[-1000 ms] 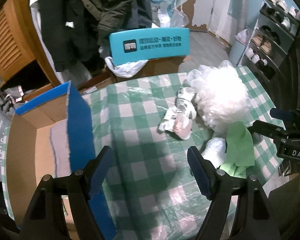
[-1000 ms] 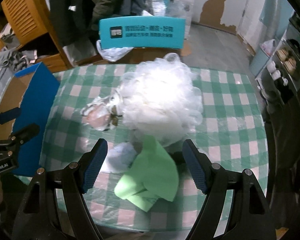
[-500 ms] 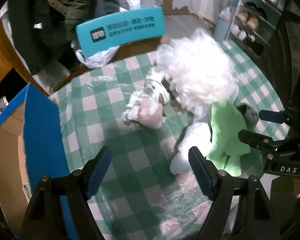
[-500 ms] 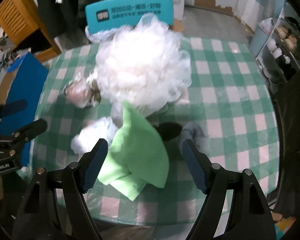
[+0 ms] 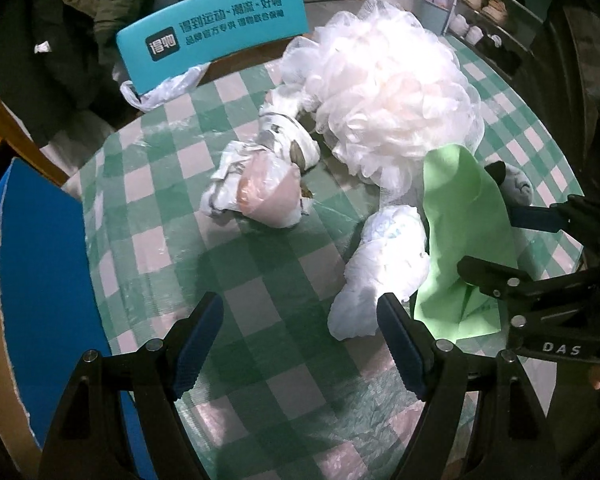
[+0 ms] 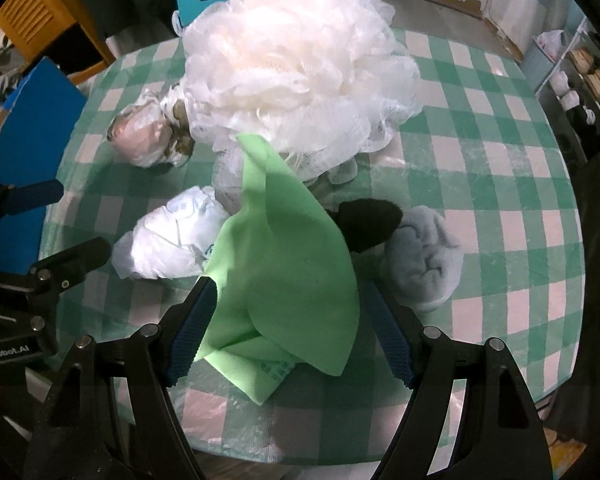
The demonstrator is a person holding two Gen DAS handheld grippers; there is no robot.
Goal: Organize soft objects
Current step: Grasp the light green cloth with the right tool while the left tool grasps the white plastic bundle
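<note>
With jaws apart around the green cloth [image 6: 288, 280], the right gripper [image 6: 288, 332] should close low on its folds (left gripper [image 5: 300, 344] also apart, empty), not catching the white bath pouf [image 6: 300, 68].

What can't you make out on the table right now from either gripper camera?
- Cardboard box inside: left view, its blue flap blocks it and the frame edge cuts it.
- Grey sock near end: right view, behind the right gripper finger.
- Under the green cloth: both views, covered.
- Bagged bundle contents: plastic blurs them.
</note>
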